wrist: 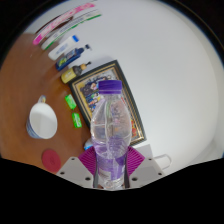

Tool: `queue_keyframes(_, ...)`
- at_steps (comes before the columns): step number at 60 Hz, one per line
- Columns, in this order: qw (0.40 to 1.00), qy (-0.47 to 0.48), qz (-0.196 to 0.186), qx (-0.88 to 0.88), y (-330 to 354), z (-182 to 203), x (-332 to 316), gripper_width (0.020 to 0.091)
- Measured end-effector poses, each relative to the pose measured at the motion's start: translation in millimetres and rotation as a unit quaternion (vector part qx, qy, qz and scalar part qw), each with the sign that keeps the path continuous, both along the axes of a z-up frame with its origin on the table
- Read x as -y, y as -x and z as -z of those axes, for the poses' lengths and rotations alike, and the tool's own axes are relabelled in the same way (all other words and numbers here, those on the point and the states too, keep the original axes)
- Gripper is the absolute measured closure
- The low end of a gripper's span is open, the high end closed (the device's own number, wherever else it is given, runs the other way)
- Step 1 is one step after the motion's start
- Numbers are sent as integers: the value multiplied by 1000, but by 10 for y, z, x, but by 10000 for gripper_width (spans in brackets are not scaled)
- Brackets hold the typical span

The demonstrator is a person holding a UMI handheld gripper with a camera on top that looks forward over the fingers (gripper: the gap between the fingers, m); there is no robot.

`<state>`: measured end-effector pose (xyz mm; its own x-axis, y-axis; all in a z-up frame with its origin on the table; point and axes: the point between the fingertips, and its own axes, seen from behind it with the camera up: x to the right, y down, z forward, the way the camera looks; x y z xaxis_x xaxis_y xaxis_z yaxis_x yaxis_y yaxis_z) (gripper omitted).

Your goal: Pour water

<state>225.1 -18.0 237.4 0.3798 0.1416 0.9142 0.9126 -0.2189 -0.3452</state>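
Between the fingers of the gripper (111,172) stands a clear plastic water bottle with a purple screw cap (110,135), upright, lower body pinched by the purple pads (92,166) on both sides, so the gripper is closed on it. Bottle looks mostly full, cap on. Behind it, further off, a dark framed picture with a gold edge (117,93) lies flat on the brown wooden table (25,75). Left of the bottle a white mug with handle (42,120) sits on the table, well apart. Between mug and frame two small green items (73,110), type unclear. Far left, markers and pens (65,45) scattered near a white surface (150,40). Near left, a pink round spot (51,158) on the table
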Motion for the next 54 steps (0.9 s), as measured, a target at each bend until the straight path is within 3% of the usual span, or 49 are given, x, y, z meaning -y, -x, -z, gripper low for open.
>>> queue_keyframes(10, 961, 9, -2, -277, 98, 72, 22, 756)
queue_keyframes(19, 897, 34, 6, -441, 108, 511, -15, 755)
queue_keyframes(25, 874, 47, -3, -483, 129, 815, -39, 755)
queue_keyframes(42, 818, 64, 23, -571, 92, 1541, -90, 749)
queue_keyframes(50, 821, 37, 1, -570, 129, 1507, -84, 737)
queue_keyframes(54, 824, 28, -3, -566, 130, 1506, -58, 690)
